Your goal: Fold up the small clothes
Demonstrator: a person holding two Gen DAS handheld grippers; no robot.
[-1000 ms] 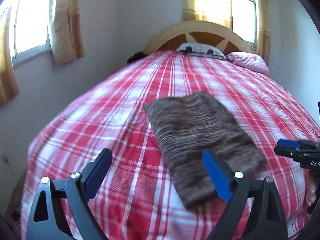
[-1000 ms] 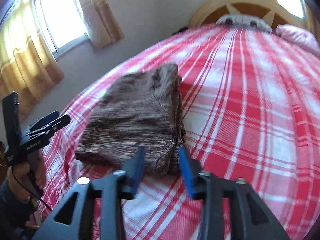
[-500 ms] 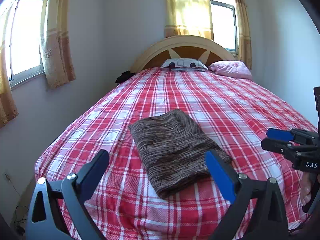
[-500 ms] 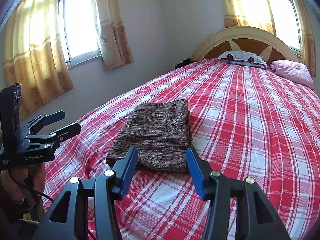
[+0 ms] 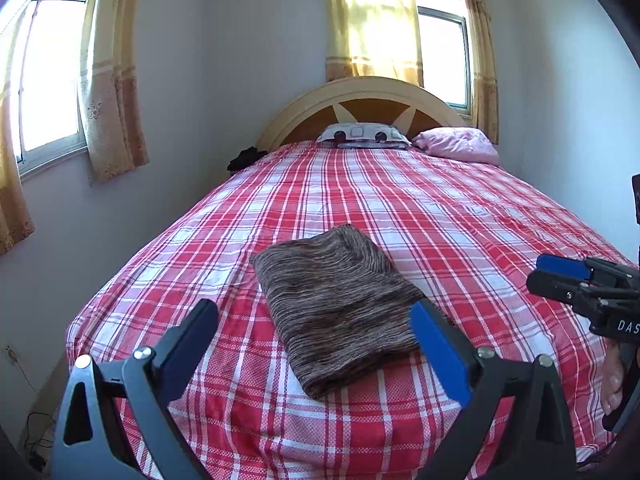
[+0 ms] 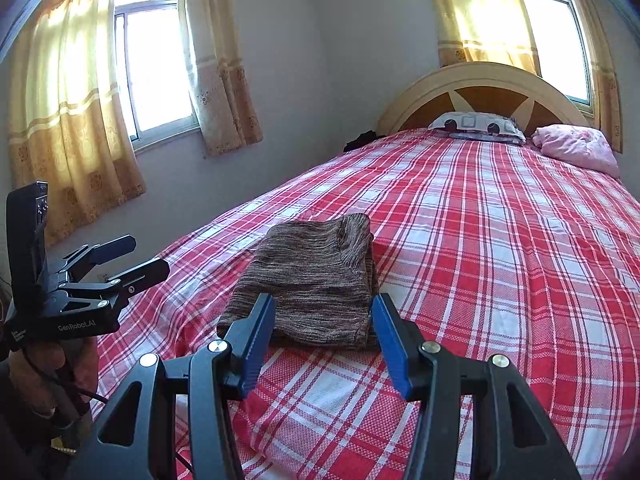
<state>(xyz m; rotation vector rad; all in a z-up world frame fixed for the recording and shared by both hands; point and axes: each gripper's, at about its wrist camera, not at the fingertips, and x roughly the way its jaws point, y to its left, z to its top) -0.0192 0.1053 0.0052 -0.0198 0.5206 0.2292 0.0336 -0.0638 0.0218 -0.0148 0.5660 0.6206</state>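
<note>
A brown striped knit garment lies folded into a neat rectangle near the foot of the bed; it also shows in the right wrist view. My left gripper is open and empty, held back above the foot of the bed with the garment beyond its fingers. My right gripper is open and empty, also pulled back from the garment's near edge. Each gripper shows in the other's view: the right one at the right edge, the left one at the left.
The bed has a red and white plaid cover. A patterned pillow and a pink pillow lie by the wooden headboard. A dark item sits at the far left corner. Curtained windows flank the walls.
Both grippers have drawn back and up from the folded garment, so more of the bed and room shows. The right gripper's jaws have opened wider. The garment has not moved.
</note>
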